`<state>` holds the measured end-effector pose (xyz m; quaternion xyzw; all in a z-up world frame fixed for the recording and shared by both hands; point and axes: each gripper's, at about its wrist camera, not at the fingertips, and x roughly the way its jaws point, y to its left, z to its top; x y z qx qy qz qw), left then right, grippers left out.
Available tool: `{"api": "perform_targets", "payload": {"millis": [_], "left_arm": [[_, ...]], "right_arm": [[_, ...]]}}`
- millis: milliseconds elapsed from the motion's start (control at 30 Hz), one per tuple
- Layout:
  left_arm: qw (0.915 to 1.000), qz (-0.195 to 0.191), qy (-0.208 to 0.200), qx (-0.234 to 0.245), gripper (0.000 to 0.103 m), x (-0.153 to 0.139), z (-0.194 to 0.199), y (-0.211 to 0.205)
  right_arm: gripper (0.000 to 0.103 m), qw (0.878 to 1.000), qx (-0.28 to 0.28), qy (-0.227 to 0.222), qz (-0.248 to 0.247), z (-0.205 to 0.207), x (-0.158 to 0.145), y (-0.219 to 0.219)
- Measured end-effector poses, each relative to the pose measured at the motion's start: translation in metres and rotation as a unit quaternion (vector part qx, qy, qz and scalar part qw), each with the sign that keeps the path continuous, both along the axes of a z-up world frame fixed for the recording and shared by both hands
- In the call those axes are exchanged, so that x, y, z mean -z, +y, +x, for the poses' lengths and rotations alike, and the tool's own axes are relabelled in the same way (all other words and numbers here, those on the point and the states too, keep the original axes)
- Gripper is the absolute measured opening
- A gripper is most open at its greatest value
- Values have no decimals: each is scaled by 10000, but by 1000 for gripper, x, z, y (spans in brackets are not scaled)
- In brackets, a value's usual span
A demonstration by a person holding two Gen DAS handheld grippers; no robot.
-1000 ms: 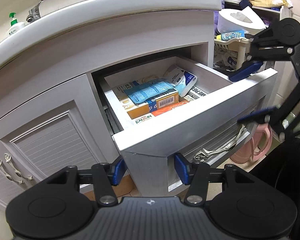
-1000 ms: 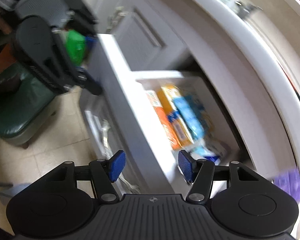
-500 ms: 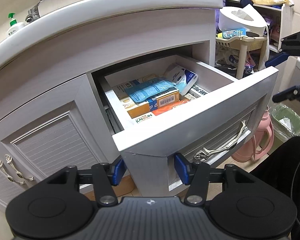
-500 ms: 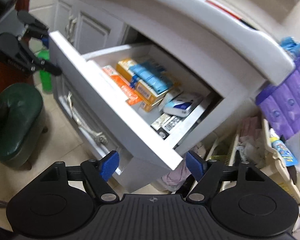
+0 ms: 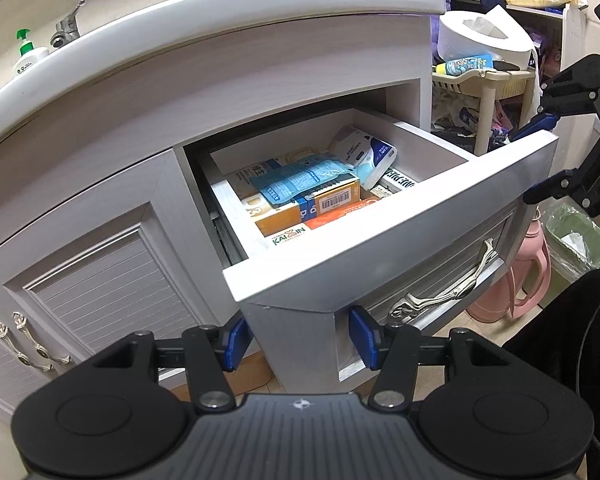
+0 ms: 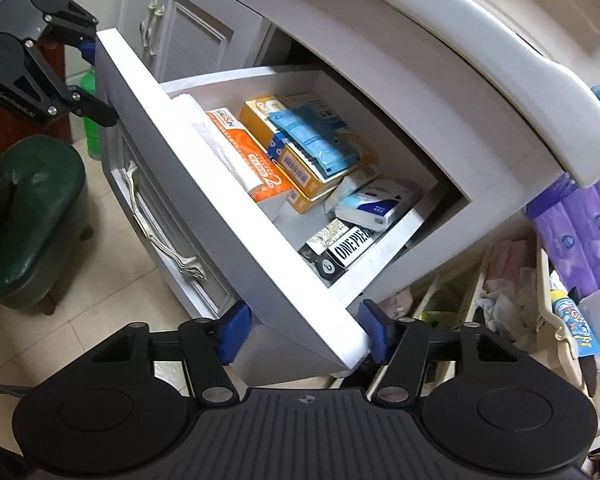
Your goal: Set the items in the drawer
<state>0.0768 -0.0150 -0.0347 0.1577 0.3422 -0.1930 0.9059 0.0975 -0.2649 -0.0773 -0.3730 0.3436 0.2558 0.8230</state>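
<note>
The white drawer (image 5: 400, 236) stands pulled out of the vanity and also shows in the right wrist view (image 6: 204, 184). It holds orange boxes (image 5: 320, 204), a blue sachet (image 5: 300, 182), a white and blue tissue pack (image 6: 376, 204) and a black and white "ONE PIECE" box (image 6: 352, 246). My left gripper (image 5: 296, 338) is open and empty at the drawer's left front corner. My right gripper (image 6: 304, 334) is open and empty, its fingers either side of the drawer's right front corner.
A cabinet door (image 5: 112, 292) with ornate handles is left of the drawer. A cream rack (image 5: 488, 80) with a toilet roll, a pink jug (image 5: 516, 280) and a lined bin (image 5: 576, 240) stand to the right. A green stool (image 6: 28, 220) is on the tiled floor.
My right gripper pulled away from the drawer's far corner, then came back up to its right front corner. My left gripper and the drawer have stayed put.
</note>
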Motion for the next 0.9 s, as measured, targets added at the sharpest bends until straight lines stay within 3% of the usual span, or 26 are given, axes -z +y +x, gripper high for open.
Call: {"api": "perform_targets", "payload": {"millis": [900], "left_arm": [[9999,7,28,-99,63,-3,-23,1]], "right_arm": [[59,9999,62,-128,31,-19,4,-4]]}}
